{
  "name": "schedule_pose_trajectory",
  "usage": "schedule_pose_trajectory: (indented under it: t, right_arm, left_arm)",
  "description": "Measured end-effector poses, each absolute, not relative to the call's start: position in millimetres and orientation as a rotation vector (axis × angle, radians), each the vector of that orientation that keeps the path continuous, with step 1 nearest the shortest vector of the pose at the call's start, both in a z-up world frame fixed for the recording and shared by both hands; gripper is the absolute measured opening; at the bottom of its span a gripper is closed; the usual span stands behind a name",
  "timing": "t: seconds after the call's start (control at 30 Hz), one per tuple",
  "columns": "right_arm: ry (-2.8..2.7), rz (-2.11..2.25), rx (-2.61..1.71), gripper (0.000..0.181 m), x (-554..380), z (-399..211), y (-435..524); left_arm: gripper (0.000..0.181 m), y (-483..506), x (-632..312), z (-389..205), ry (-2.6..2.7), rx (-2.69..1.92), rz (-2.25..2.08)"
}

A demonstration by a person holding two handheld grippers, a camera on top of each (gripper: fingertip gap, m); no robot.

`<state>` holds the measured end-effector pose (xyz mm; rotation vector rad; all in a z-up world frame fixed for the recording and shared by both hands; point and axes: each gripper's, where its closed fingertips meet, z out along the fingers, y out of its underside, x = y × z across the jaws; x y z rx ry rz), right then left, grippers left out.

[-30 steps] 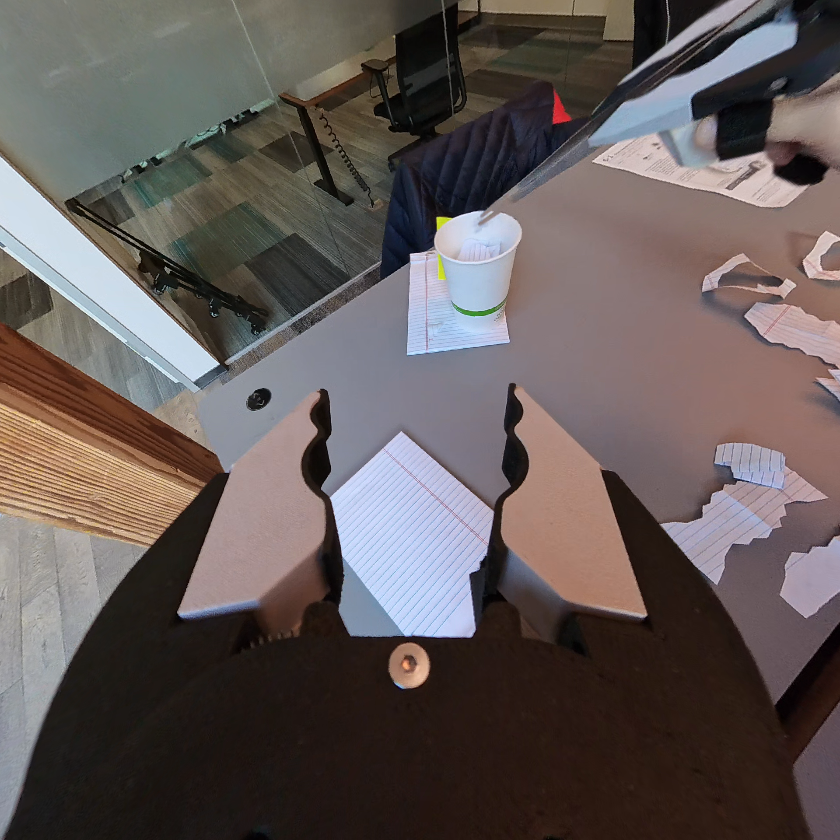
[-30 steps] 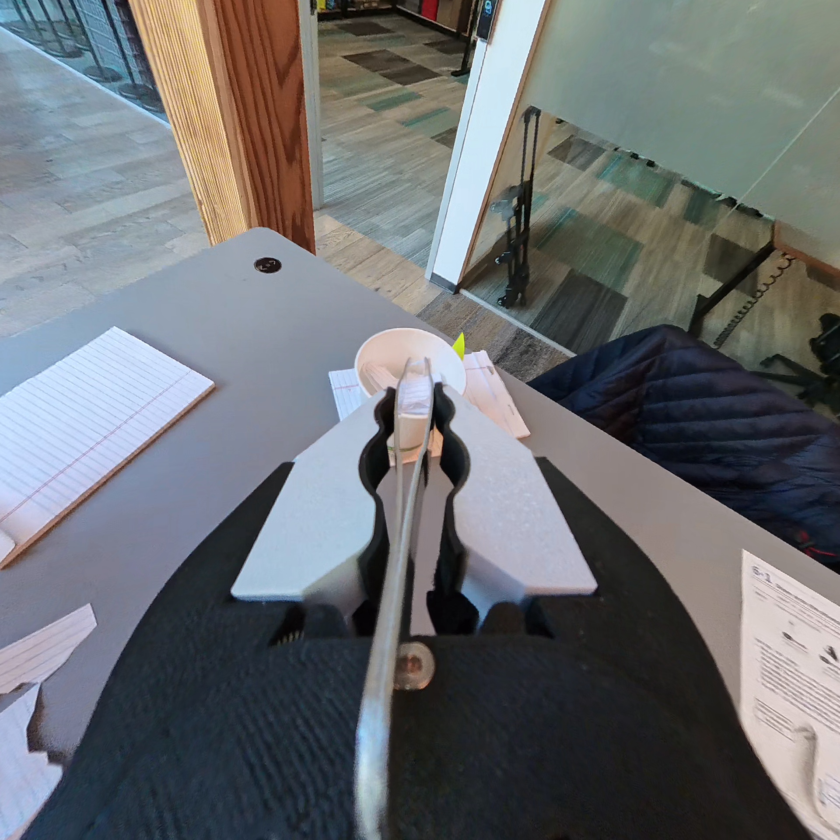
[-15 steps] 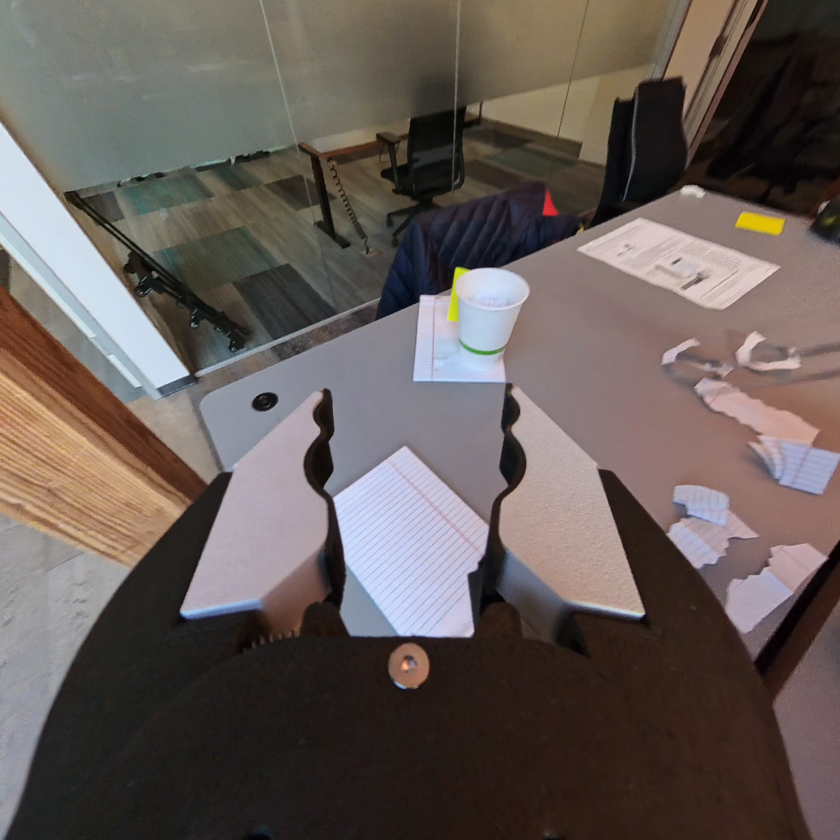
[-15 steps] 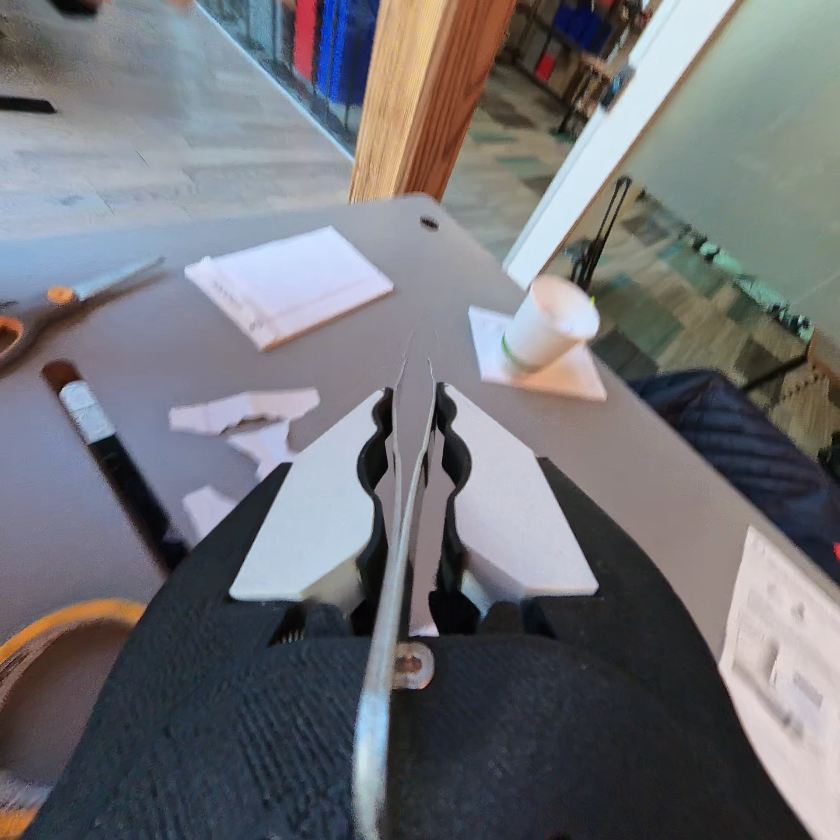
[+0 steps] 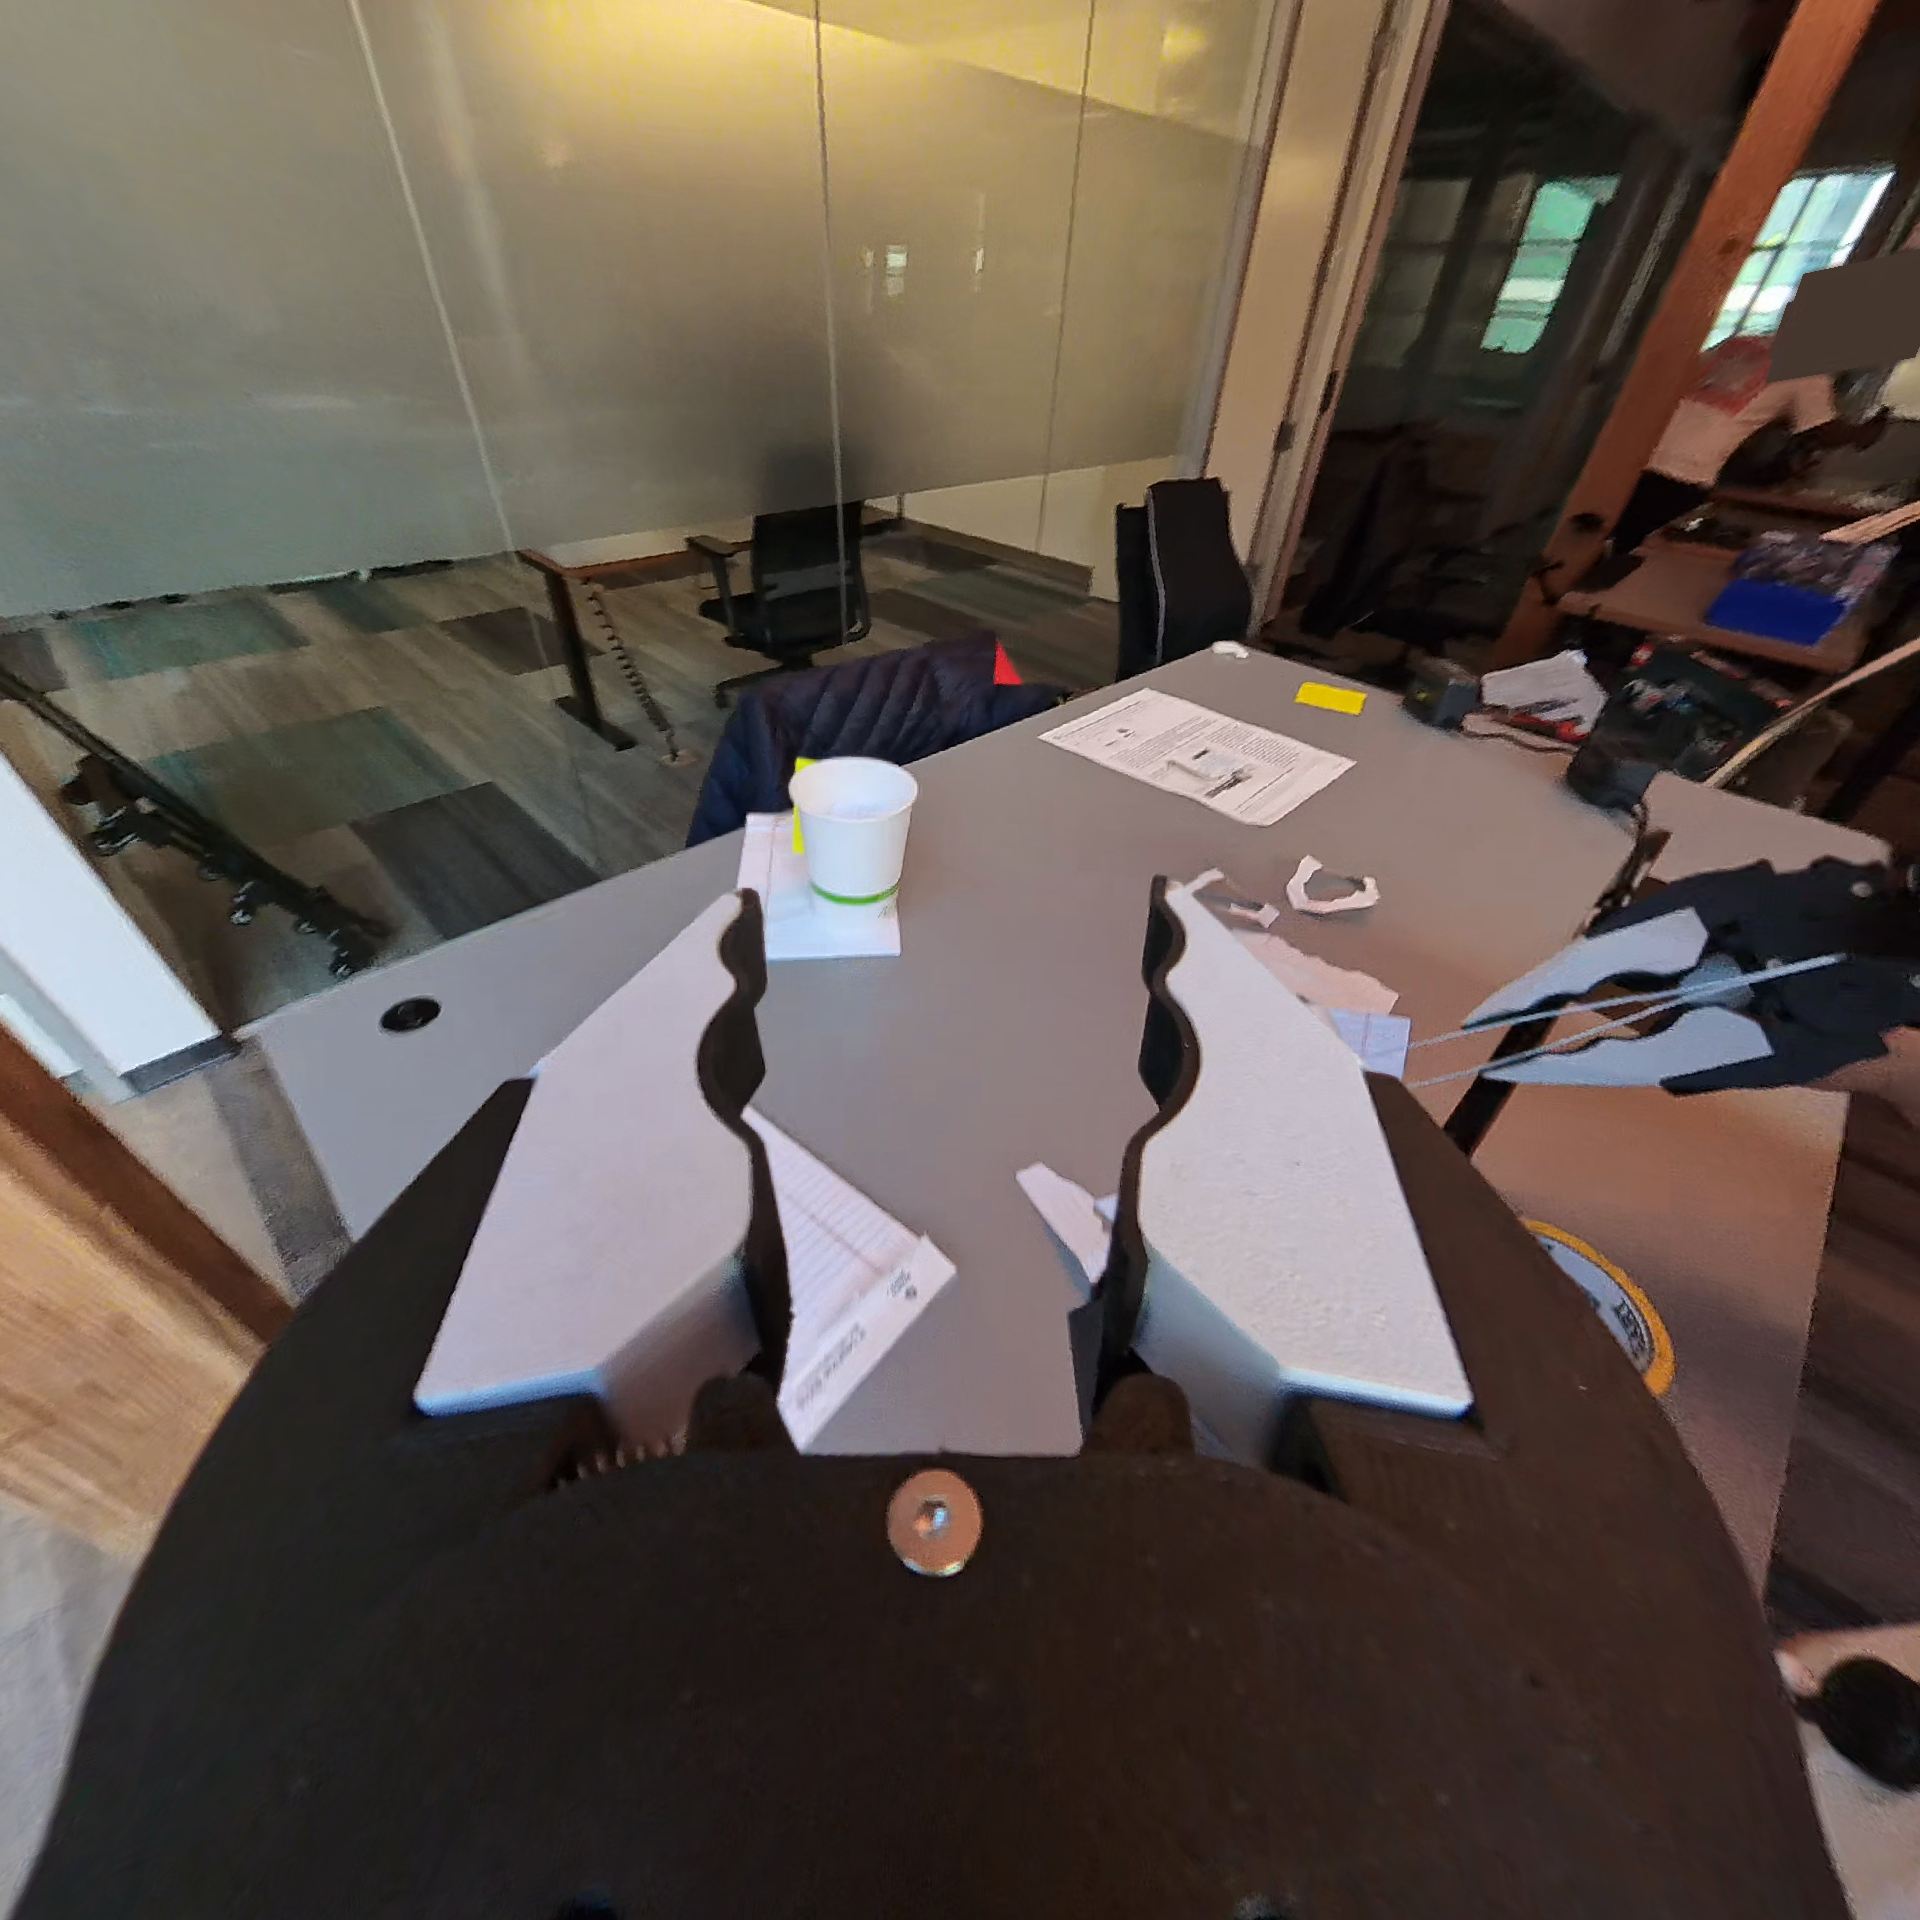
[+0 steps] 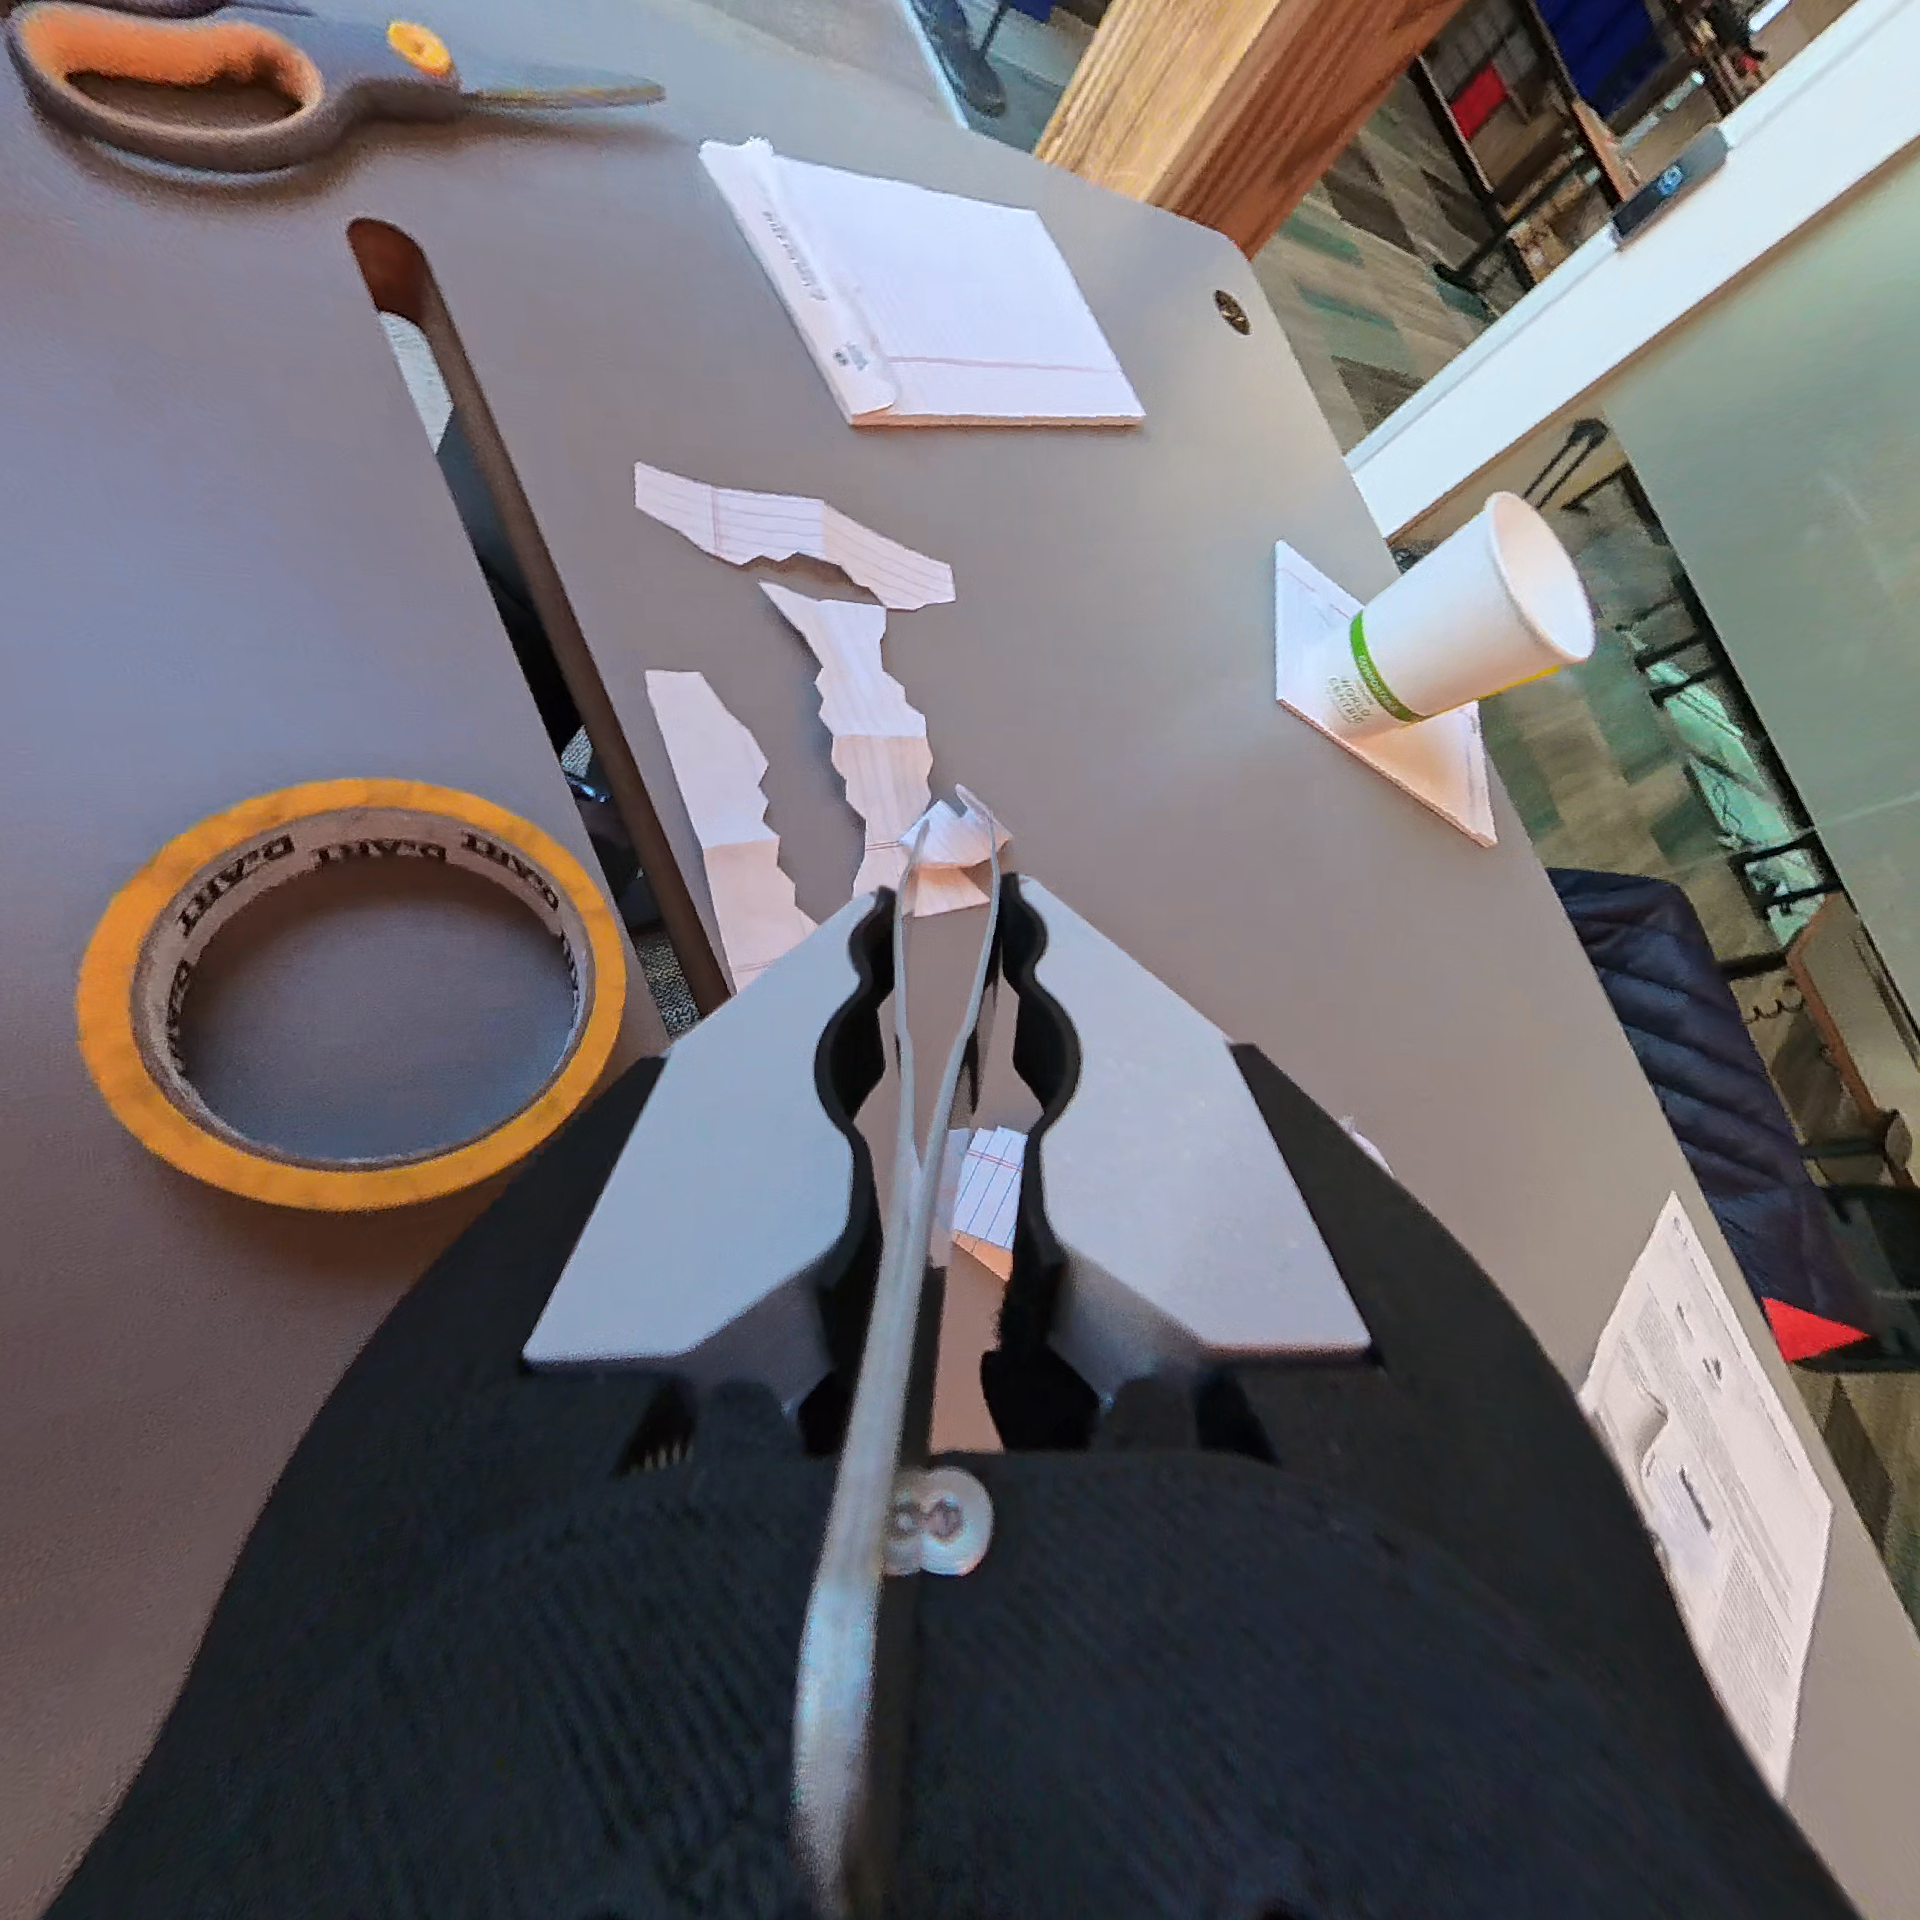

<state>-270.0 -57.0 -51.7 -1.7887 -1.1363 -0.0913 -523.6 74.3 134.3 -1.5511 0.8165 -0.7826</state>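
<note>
Here, your left gripper hangs over the table with its jaws spread wide and nothing between them. Your right gripper is clamped on metal tweezers, whose two prongs run out past the fingers and stand parted at a small crumpled scrap at frame centre. Whether the tips touch the scrap you cannot tell.

Containers: one white paper cup with a green band, right of frame in the right view, standing on a small notepad. In the left view the cup sits upper centre; something pale lies inside, too blurred to name.

Surface: grey table. Torn strips of lined paper lie mid-frame, left of the cup. A lined pad sits at top centre, scissors with orange-lined handles at upper left, a yellow tape roll at left, and a printed sheet at lower right.

Room: frosted glass wall across the upper left of the left view, an office chair behind it, a dark quilted jacket at the table's far edge, a wooden post at top right of the right view.
</note>
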Motion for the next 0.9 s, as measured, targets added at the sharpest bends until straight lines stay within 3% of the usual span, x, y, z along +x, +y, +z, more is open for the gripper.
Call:
schedule_pose_trajectory:
  t: [0.2, 0.57, 0.9]
  right_arm:
    - [-1.234, -0.149, -1.694, 0.019, -260, -68, -36]
    - [-1.172, 0.189, -1.584, 0.018, -240, -58, 1]
    - [-1.215, 0.325, -1.497, 0.011, -248, -53, 17]
  left_arm:
    - [0.072, 6, -534, 98, 0.734, -1.713, -0.699]
    - [0.072, -97, -487, 32, 0.541, -1.947, -0.712]
    - [0.071, -135, -500, 12, 0.375, -2.037, -0.625]
